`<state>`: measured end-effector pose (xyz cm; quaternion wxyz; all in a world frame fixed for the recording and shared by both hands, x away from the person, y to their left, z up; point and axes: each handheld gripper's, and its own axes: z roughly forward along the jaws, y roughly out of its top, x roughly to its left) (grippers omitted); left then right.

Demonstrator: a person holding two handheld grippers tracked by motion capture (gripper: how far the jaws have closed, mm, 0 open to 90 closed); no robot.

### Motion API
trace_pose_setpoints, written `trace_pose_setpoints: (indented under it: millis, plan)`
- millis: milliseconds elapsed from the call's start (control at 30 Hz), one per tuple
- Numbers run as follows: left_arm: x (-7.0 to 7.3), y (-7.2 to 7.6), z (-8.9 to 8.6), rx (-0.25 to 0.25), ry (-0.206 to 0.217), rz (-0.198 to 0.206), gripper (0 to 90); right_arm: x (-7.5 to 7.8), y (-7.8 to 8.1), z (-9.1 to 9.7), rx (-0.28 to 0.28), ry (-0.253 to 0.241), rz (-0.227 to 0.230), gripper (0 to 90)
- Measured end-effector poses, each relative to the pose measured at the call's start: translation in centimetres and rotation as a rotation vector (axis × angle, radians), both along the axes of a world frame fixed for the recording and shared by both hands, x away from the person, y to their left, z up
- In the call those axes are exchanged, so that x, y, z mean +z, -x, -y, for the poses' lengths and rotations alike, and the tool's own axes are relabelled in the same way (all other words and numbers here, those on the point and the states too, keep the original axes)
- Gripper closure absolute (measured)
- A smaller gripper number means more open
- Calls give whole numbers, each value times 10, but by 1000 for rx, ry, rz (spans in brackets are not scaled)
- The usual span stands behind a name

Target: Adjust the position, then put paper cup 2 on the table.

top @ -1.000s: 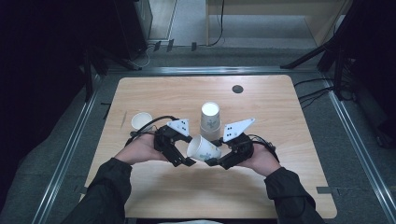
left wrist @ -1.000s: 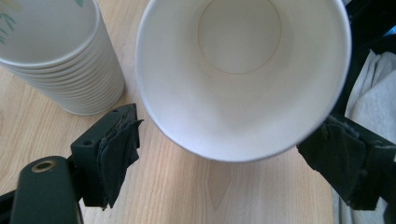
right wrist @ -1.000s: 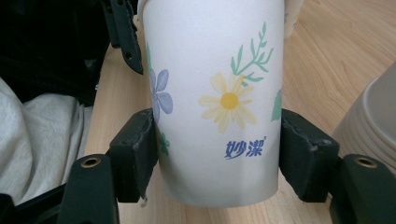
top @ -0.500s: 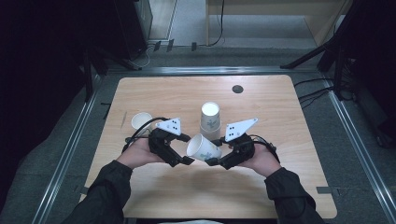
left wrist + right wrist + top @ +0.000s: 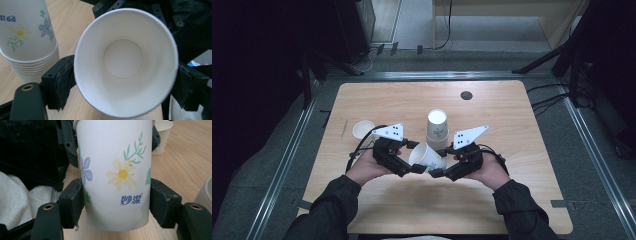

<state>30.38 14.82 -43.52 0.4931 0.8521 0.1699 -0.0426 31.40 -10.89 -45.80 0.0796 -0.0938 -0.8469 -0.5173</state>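
Hands: I see both low, near table [image 5: 512,200] edge, grippers angled inward.
Right gripper [image 5: 116,202]: clamped on paper cup [image 5: 426,157] base, table centre.
Left gripper [image 5: 125,82]: jaws just closing around rim.
Left gripper view: cup's bare inside, cup stack [image 5: 27,37] behind.

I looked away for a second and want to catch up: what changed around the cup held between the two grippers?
The left gripper has just been closing its jaws around the rim of the paper cup; whether its pads press yet is unclear. The right gripper kept its grip near the cup's base. The cup stack and lone cup stayed put.
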Motion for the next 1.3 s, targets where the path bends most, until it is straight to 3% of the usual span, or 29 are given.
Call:
trace_pose_setpoints:
  millis: [200, 433, 600, 933, 1133, 1300]
  plan:
    - [2, 2, 1, -2, 16, 29, 227, 0, 0, -1, 3, -2, -8, 341]
    - [3, 3, 1, -18, -22, 26, 247, 0, 1, -4, 9, 34, -26, 341]
    - [2, 4, 1, -24, -35, 28, 250, -1, 4, -6, 11, 53, 8, 322]
    - [4, 4, -2, -20, -41, 30, 252, -2, 4, -5, -15, 89, 18, 238]
    - [5, 2, -4, -12, -78, 31, 252, -6, 9, -2, -28, 168, 84, 226]
    - [7, 0, -9, -2, -90, 39, 252, -6, 9, 1, -45, 194, 93, 221]
